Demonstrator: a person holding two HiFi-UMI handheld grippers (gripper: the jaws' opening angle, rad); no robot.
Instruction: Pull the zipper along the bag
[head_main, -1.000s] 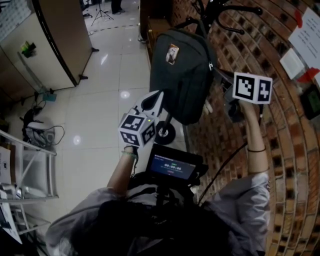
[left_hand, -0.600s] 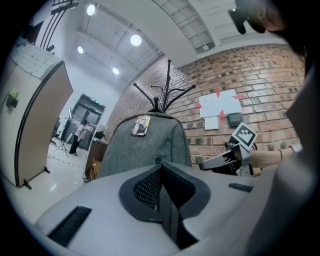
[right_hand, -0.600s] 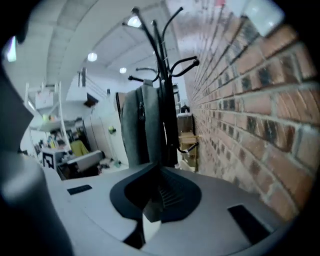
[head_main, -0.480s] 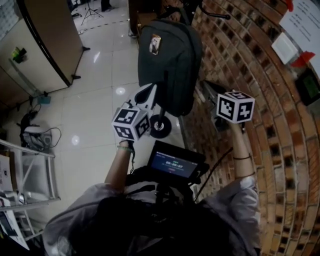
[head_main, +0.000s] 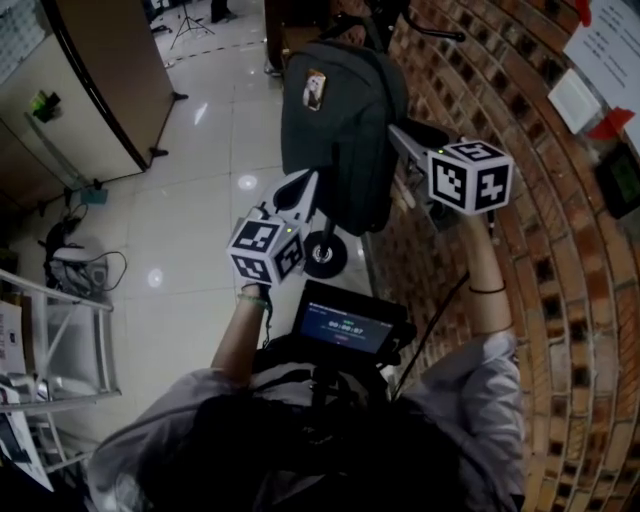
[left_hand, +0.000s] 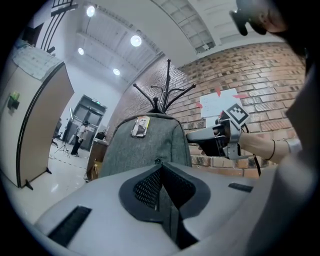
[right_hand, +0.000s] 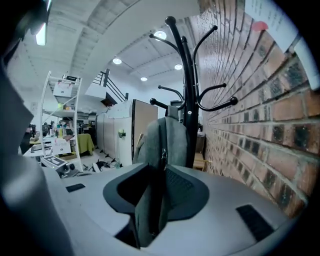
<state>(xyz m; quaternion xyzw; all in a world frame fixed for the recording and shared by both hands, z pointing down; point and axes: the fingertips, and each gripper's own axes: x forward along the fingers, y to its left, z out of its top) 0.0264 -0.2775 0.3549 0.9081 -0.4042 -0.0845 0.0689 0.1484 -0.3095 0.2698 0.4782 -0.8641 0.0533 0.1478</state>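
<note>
Wide-jawed, the right claw (head_main: 398, 138) sits against the side of a grey bag (head_main: 340, 120) that hangs from a black coat rack (right_hand: 189, 95) beside a brick wall (head_main: 470, 290). Its jaws have just been opening. The bag's zippered edge runs up between them with the pads standing off it, and the small zipper pull (right_hand: 163, 154) dangles just past the tips. On the opposite flank the left claw (head_main: 308, 183) appears pinched on a thin fold of the bag's lower fabric, its jaws almost together.

The bag looks soft and slack. Hung as it is, it will likely swing and pucker under any tug, so the zip should run freely only while the cloth is kept taut from below. The pull is the place to take hold. It is a small, hard, probably slippery tab that calls for a square pinch near its root, drawn along the line of the teeth rather than away from them. How full or heavy the bag is cannot be judged
</note>
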